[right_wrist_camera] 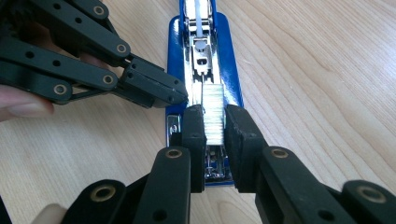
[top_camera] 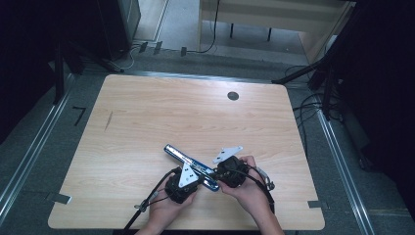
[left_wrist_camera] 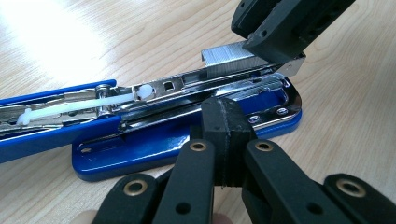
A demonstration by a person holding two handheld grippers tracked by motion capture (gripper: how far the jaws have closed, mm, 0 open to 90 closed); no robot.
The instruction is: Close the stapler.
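The right tongs (right_wrist_camera: pixel 215 126) grip one strip of staples (right_wrist_camera: pixel 214 114), a pad on either side of it, holding it over the open metal channel of one blue stapler (right_wrist_camera: pixel 205 60). The strip's far end sits in or just above the channel; which of the two is hard to judge from here. The stapler's blue base lies directly beneath these tongs, and its lid is swung open flat, stretching away beyond them.

The left tongs (left_wrist_camera: pixel 227 140) are pinched fully together with nothing between them, their tips pressed against the side of the stapler's base (left_wrist_camera: pixel 154 151), just beside the right tongs. Their black linkage crosses in front of the stapler's near left edge in the right gripper view, and a fingertip shows behind it.

In the high view the two tongs, left (top_camera: pixel 188 182) and right (top_camera: pixel 226 172), meet over the stapler (top_camera: pixel 191 165) near the counter (top_camera: pixel 147 112) front edge. Farther off, one dark round hole (top_camera: pixel 233 96) sits in the counter top, well apart from both.
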